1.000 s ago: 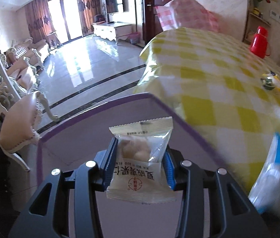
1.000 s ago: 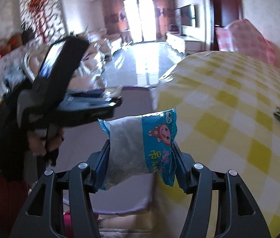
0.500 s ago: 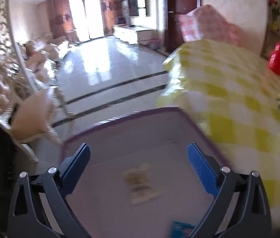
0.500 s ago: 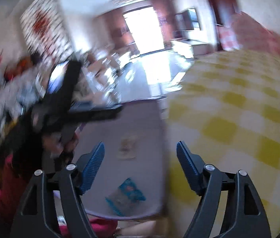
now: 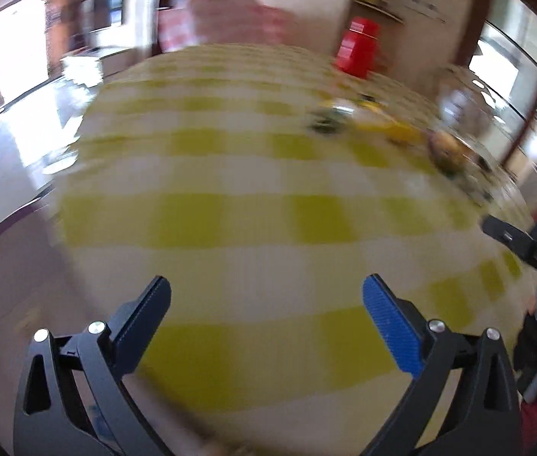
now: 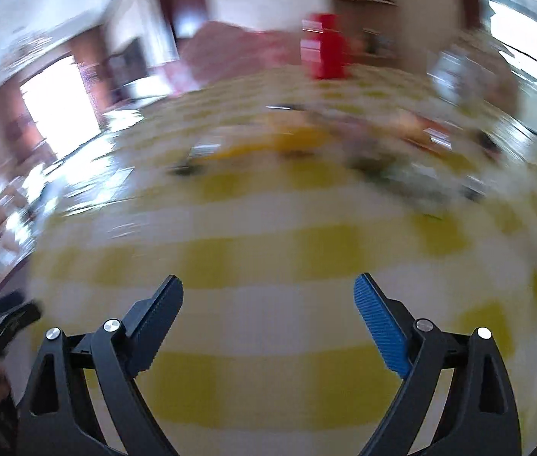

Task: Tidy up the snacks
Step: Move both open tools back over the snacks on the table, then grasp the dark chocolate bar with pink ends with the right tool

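**Yellow-checked worktop, both grippers empty**

Yellow-and-white checked cloth covers the worktop (image 5: pixel 253 205), which fills both views; both pictures are badly blurred. At the far left of the left wrist view a purple-edged bin (image 5: pixel 6 266) shows beside the worktop's edge, its contents too smeared to read. Left gripper (image 5: pixel 266 311) hangs over the cloth with jaws released wide and nothing between them. Farther back and to the right lie the snacks (image 5: pixel 382 125), a blurred scatter of yellow and dark packets on the cloth, well apart from the jaws. Behind them stands a red flask (image 5: pixel 357 51). Right gripper (image 6: pixel 268 311) likewise has its jaws spread and bare over the cloth. In its view the snacks (image 6: pixel 298 140) stretch across the middle of the worktop, with the flask (image 6: pixel 325 45) behind.
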Tool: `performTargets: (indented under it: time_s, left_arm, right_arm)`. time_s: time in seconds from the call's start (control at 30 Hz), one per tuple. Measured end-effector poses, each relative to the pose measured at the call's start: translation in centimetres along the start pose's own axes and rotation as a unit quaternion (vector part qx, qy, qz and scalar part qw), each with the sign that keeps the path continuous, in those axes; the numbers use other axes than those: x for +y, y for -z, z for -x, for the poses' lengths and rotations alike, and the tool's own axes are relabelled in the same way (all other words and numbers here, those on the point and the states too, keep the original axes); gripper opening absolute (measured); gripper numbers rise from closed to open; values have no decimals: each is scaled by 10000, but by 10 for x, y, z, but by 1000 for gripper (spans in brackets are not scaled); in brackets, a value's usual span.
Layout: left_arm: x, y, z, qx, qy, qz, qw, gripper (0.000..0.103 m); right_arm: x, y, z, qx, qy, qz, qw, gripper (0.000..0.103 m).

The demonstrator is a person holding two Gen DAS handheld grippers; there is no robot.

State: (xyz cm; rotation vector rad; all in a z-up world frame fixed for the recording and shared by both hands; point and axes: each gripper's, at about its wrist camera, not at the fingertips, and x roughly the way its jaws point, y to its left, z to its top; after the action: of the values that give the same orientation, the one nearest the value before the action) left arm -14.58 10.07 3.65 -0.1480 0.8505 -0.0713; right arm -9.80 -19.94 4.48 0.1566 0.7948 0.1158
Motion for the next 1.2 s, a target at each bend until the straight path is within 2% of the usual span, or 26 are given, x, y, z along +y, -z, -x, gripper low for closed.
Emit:
performTargets:
  time_s: [0.13,0.3,0.43,0.53,0.57,0.7,0.77,0.9,1.07,1.1,1.13,1.17,1.2]
  left_arm:
    - [-61,-20,-31,-138,446,-331,9984,101]
    - [-127,-60,-80,-155,1194,-268,9924,101]
    - [-163,-96,-106,-397,1346,-149,9900,101]
    - [-188,-121,-130,-562,1458,-40,9877,101]
    - [-192,-125,-135,-597,1501,1,9869,101]
    - [-202,-133,-156,-666,1686,49,9834,101]
    - [-203,-134,-162,-514,1657,-58,9848,101]
    - [-192,-136,-162,-592,1602,-51,9853,101]
    - [-164,-144,-172,-305,1739,718,9817,101]
    - [-161,-144,-175,-225,1756,814,9808,101]
    - [-159,-144,-177,-153,1752,880,9805,101]
    - [-158,-143,-178,-90,1734,919,9805,101]
    - [-157,-143,-179,-55,1724,919,9807,101]
  right_arm:
    - [-65,-20,-6,-276,752,-774,9938,89]
    - [-91,-53,-25,-336,1382,-772,9868,89]
    - [-113,-102,-46,-632,1977,-845,9746,89]
    - [-145,-136,-72,-591,2338,-1147,9637,88]
    - [-164,-148,-84,-470,2583,-1373,9551,88]
    - [-209,-180,-128,-11,3015,-1726,9377,85]
    - [-223,-195,-150,139,3115,-1661,9355,85]
    - [-248,-216,-181,436,3052,-1619,9374,85]
    - [-260,-225,-208,708,3058,-1289,9407,84]
    - [-261,-224,-212,732,2992,-1272,9428,79]
    - [-261,-222,-214,713,2928,-1252,9453,69]
    - [-259,-220,-213,561,2782,-1218,9511,61]
    - [-257,-218,-212,482,2601,-1192,9570,44]
